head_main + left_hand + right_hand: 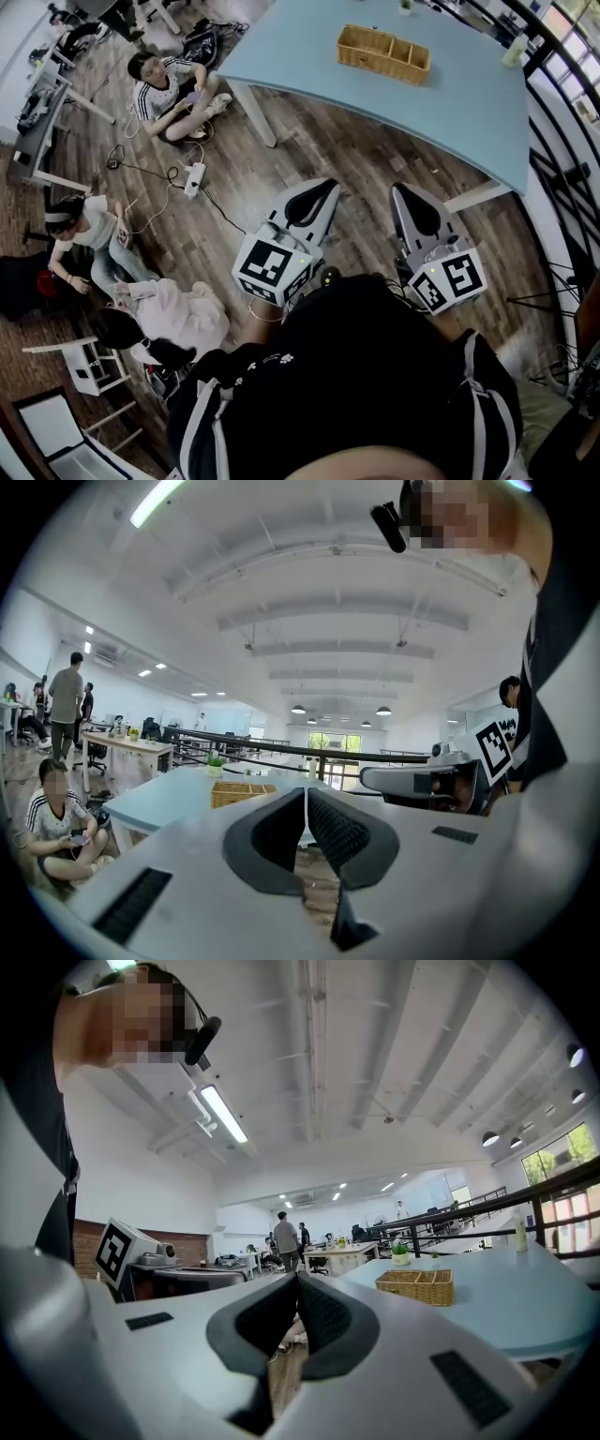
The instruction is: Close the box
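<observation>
Approach step: left gripper (328, 188) and right gripper (401, 191), jaws pressed together and empty, hang over the floor (361, 155) short of the table (459, 108). The likely box, a wicker box (384, 53), sits near the table's far edge, well apart; next, close in and find its lid. Head view shows its open compartments from above — the gripper views show only its side.

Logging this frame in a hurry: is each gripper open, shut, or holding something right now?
Left gripper: closed, jaws together, nothing between them.
Right gripper: closed, jaws together, nothing between them.
</observation>
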